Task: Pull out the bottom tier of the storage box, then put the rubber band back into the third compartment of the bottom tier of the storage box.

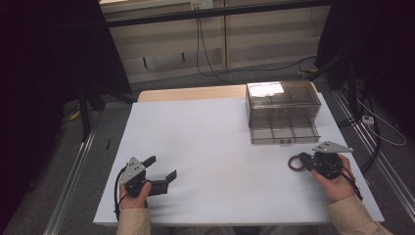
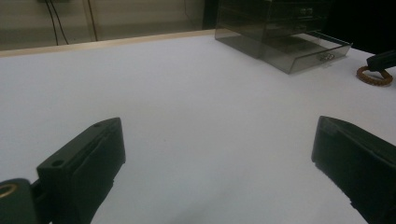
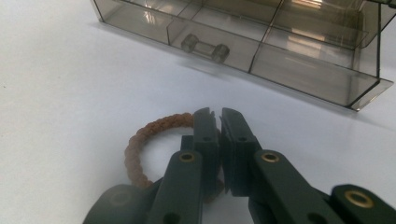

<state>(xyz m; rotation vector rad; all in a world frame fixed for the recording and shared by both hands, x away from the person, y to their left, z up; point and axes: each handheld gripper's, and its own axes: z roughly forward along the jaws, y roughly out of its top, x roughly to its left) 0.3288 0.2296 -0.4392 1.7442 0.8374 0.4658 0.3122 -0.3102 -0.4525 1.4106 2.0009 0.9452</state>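
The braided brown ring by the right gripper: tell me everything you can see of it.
The braided ring is a small closed loop of reddish-brown plaited cord, like a bracelet or hair tie. It lies flat on the white table, near the person's right, just in front of the smoky clear drawer box, whose bottom drawer is pulled out toward it. The right gripper has its jaws closed on the near side of the loop, hiding that stretch of cord. The rest of the ring rests on the table.

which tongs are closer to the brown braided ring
Right. The right tongs are shut on the brown braided ring, just in front of the drawer box. The left tongs rest open at the table's opposite side.
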